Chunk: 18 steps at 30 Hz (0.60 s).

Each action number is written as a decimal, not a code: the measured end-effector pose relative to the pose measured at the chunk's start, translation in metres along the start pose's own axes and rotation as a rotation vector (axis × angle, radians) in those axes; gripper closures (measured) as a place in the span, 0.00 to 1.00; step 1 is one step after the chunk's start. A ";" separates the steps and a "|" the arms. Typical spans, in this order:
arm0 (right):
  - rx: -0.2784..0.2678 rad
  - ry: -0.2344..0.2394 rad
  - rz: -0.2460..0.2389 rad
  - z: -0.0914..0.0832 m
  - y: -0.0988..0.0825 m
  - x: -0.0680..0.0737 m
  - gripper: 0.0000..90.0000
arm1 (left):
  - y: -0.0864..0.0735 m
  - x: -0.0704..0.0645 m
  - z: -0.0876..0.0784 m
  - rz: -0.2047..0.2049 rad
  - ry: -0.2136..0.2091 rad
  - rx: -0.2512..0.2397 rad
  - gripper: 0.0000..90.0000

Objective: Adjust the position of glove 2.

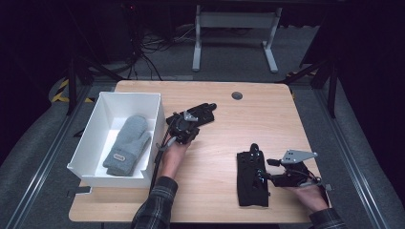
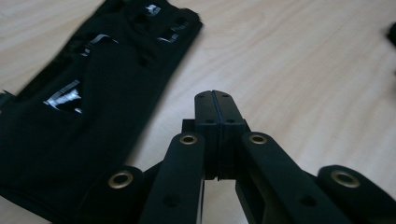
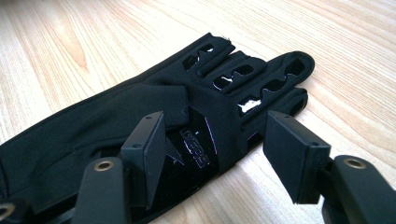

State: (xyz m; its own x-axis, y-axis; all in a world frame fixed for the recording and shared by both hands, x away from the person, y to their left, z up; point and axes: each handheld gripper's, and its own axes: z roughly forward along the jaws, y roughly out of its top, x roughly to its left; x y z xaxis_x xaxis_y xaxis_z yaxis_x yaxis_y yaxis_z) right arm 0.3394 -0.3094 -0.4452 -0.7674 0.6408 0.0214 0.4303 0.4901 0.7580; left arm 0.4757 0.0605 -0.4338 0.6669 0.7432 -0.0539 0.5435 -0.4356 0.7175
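Two black gloves lie flat on the wooden table [image 1: 224, 129]. One black glove [image 1: 249, 177] is at the front right, and my right gripper [image 1: 268, 171] reaches to it from the right. In the right gripper view that gripper [image 3: 215, 123] is open: its left jaw hovers over the glove [image 3: 140, 98], its right jaw stands past the glove's edge. The other black glove [image 1: 206, 110] lies near the middle. My left gripper [image 1: 191, 123] is beside it, jaws shut on nothing [image 2: 215, 95], with the glove [image 2: 107, 93] to its left.
A white open box [image 1: 95, 119] stands at the table's left with a grey mitten [image 1: 128, 145] inside. A round grommet [image 1: 237, 95] sits near the far edge. Bare wood spreads across the table's right and far parts.
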 end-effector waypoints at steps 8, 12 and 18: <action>0.008 0.007 -0.006 0.001 0.000 0.000 0.45 | 0.013 0.022 0.026 -0.018 0.039 0.021 1.00; 0.007 0.006 -0.010 0.001 -0.001 -0.001 0.45 | 0.013 0.029 0.037 -0.034 0.064 0.035 1.00; 0.007 0.009 -0.009 0.001 -0.001 -0.001 0.45 | 0.008 0.037 0.043 -0.071 0.058 0.041 1.00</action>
State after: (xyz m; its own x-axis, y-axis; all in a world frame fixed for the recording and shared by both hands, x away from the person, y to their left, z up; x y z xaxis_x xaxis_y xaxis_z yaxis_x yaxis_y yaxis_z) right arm 0.3405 -0.3100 -0.4468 -0.7752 0.6314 0.0204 0.4270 0.4998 0.7536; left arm 0.5266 0.0624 -0.4599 0.5957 0.8008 -0.0625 0.6097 -0.4002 0.6842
